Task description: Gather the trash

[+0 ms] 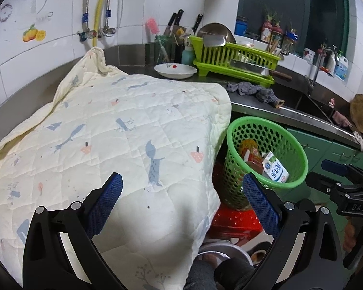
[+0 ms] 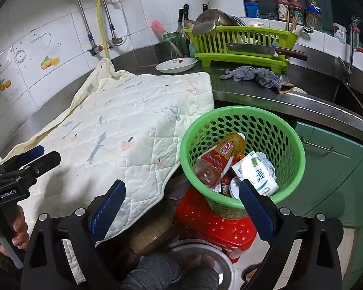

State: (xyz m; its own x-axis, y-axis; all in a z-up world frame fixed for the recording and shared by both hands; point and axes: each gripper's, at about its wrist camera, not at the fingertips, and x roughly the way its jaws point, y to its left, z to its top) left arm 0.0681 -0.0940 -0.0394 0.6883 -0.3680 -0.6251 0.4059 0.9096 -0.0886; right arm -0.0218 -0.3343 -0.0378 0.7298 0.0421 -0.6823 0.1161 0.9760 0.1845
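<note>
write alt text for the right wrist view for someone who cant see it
A green mesh basket on a red stool holds a plastic bottle, a milk carton and other trash, seen between the open right gripper. A quilted cloth covers the steel counter to the left, and the left gripper shows at the frame's left edge.

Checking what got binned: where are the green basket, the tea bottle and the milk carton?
green basket [image 2: 288, 130]: right wrist view, inner mesh wall.
tea bottle [image 2: 220, 157]: right wrist view, red label.
milk carton [image 2: 260, 176]: right wrist view, white printed face.
</note>
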